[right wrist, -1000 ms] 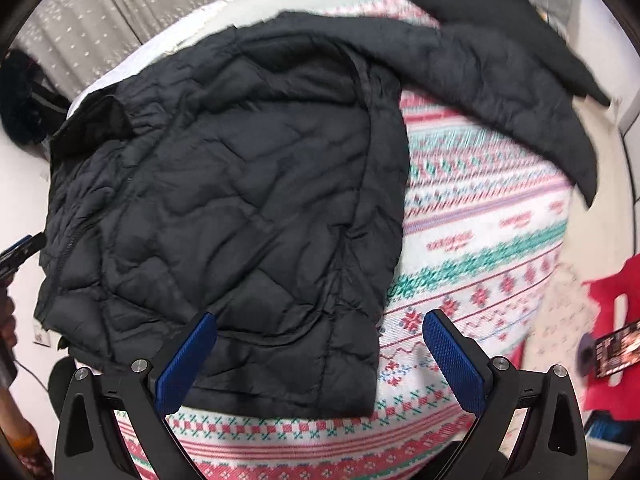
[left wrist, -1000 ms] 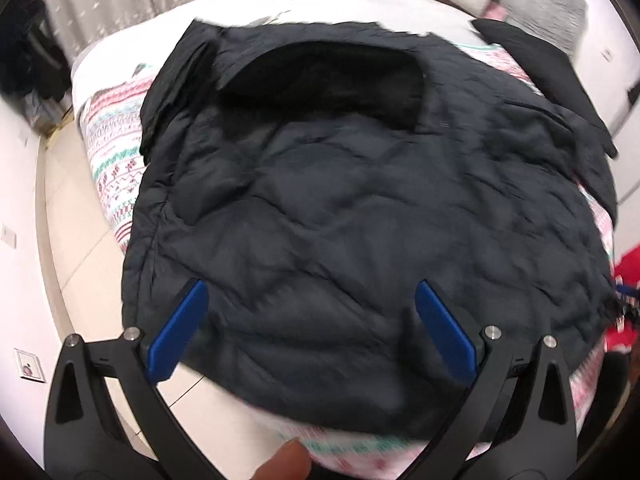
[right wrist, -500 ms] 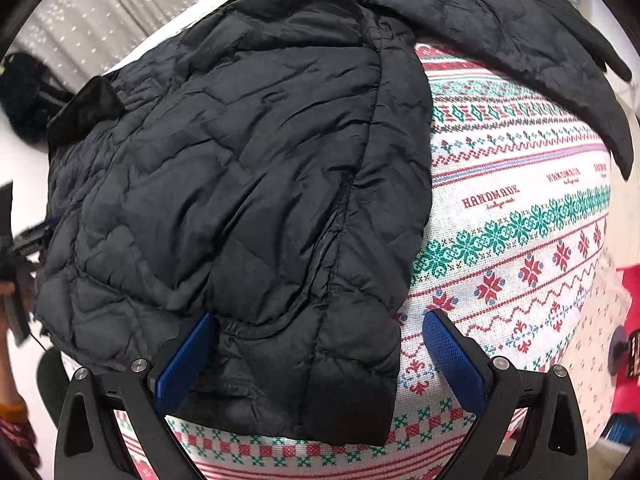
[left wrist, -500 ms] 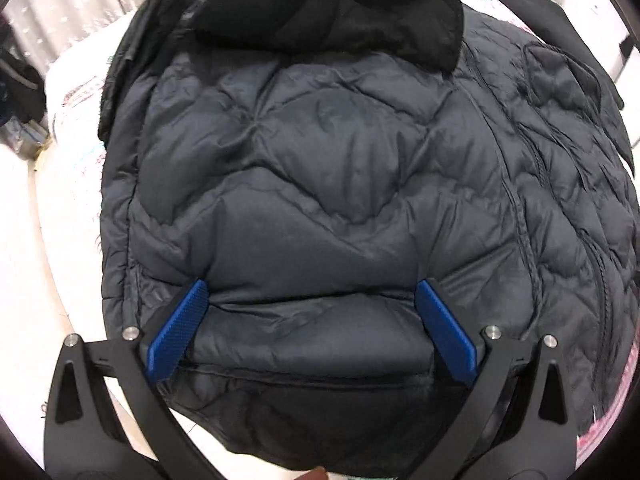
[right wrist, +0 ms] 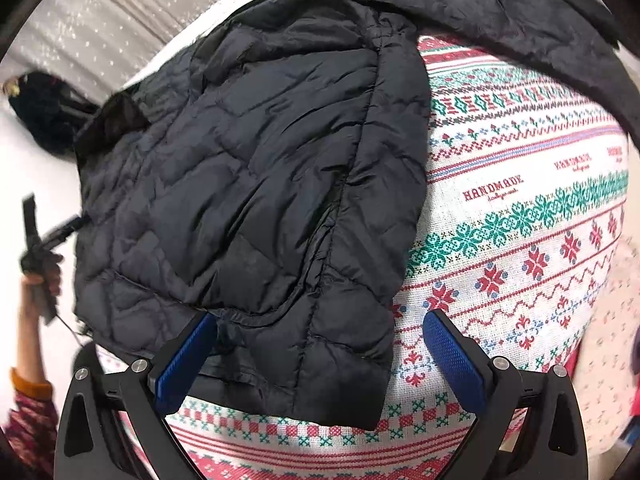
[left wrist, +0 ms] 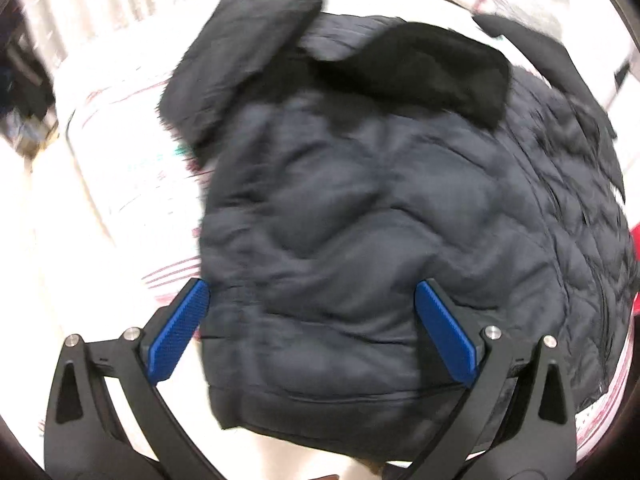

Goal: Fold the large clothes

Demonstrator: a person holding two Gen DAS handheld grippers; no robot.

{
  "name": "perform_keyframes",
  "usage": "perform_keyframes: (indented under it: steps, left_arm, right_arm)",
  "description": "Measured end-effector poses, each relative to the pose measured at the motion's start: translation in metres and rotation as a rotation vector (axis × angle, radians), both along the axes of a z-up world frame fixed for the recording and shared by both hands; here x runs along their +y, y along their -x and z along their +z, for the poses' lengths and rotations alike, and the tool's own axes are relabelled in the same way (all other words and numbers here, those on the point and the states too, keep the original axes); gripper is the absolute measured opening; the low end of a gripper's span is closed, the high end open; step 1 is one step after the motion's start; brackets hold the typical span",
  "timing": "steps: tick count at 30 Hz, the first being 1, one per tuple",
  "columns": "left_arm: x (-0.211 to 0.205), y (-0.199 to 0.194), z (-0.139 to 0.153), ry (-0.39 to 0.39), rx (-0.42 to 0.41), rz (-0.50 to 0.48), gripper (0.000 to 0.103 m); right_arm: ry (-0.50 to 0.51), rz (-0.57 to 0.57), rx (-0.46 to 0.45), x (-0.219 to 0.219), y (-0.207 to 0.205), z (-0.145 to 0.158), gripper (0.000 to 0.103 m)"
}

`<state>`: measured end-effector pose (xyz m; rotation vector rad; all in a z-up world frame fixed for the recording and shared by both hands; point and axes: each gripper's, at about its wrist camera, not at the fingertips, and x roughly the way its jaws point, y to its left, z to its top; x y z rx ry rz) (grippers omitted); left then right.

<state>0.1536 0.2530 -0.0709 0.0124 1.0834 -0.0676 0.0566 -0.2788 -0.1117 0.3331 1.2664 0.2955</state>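
While the black quilted puffer jacket (right wrist: 248, 200) lies spread on the patterned knit bedspread (right wrist: 520, 240), close both wide-open grippers, left (left wrist: 308, 332) and right (right wrist: 316, 360), squarely on its near hem.

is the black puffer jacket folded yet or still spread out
Mostly spread. The jacket lies flat on the patterned bedspread, one sleeve stretched out sideways. Both grippers are open.

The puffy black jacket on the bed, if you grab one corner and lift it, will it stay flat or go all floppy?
Probably floppy: the jacket already lies in soft creases, with one sleeve trailing limply over the patterned cover. It likely feels light for its size, being quilted and puffy. Its shiny fabric may slip between the right gripper's open fingers.
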Motion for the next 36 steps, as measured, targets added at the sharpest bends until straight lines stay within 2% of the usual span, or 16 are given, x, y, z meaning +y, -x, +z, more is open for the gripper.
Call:
perform_keyframes:
  steps: [6, 8, 9, 11, 13, 14, 15, 16, 17, 19, 23, 27, 29, 31, 33, 36]
  left_arm:
    - [0.049, 0.007, -0.015, 0.108, -0.038, 0.096, 0.103]
    - [0.066, 0.013, -0.023, 0.205, -0.028, 0.146, 0.102]
    - [0.074, 0.014, -0.028, 0.297, 0.014, 0.175, 0.095]
    - [0.076, 0.019, -0.036, 0.433, 0.069, 0.191, 0.078]
    - [0.072, 0.031, -0.034, 0.437, 0.053, 0.225, 0.063]
    - [0.068, 0.039, -0.031, 0.434, 0.045, 0.238, 0.05]
    - [0.063, 0.045, -0.028, 0.445, 0.04, 0.243, 0.034]
    - [0.058, 0.051, -0.024, 0.471, 0.036, 0.236, 0.026]
    - [0.052, 0.058, -0.018, 0.495, 0.03, 0.223, 0.016]
    - [0.033, 0.066, -0.005, 0.494, 0.014, 0.205, 0.013]
    - [-0.004, 0.083, 0.026, 0.539, 0.043, 0.129, 0.012]
    - [-0.054, 0.108, 0.036, 0.473, 0.11, -0.028, 0.012]
    - [-0.073, 0.114, 0.023, 0.386, 0.156, -0.073, 0.013]
    - [-0.089, 0.121, 0.003, 0.241, 0.2, -0.106, 0.017]
    - [-0.097, 0.123, -0.013, 0.12, 0.21, -0.109, 0.033]
    - [-0.104, 0.124, -0.016, 0.001, 0.179, -0.084, 0.056]
  right_arm:
    - [-0.153, -0.093, 0.021, -0.024, -0.002, 0.004, 0.103]
    - [-0.188, -0.114, 0.021, -0.034, 0.002, 0.005, 0.103]
    - [-0.198, -0.122, 0.02, -0.035, 0.002, 0.005, 0.101]
    - [-0.203, -0.132, 0.015, -0.037, 0.006, 0.005, 0.088]
    - [-0.22, -0.127, 0.017, -0.046, 0.016, 0.006, 0.057]
    - [-0.25, -0.12, 0.032, -0.046, 0.019, 0.005, 0.049]
    - [-0.265, -0.119, 0.038, -0.044, 0.017, 0.003, 0.03]
    - [-0.296, -0.115, 0.041, -0.045, 0.019, 0.003, 0.018]
    - [-0.307, -0.116, 0.028, -0.045, 0.019, 0.006, 0.016]
    - [-0.289, -0.121, -0.007, -0.049, 0.018, 0.019, 0.01]
    - [-0.231, -0.178, -0.152, -0.078, 0.018, 0.072, 0.009]
    - [-0.084, -0.253, -0.234, -0.114, 0.023, 0.109, 0.009]
    - [-0.02, -0.273, -0.225, -0.126, 0.023, 0.111, 0.009]
    - [0.031, -0.272, -0.183, -0.135, 0.026, 0.101, 0.009]
    - [0.068, -0.257, -0.136, -0.129, 0.026, 0.085, 0.01]
    - [0.175, -0.214, -0.045, -0.116, 0.022, 0.049, 0.021]
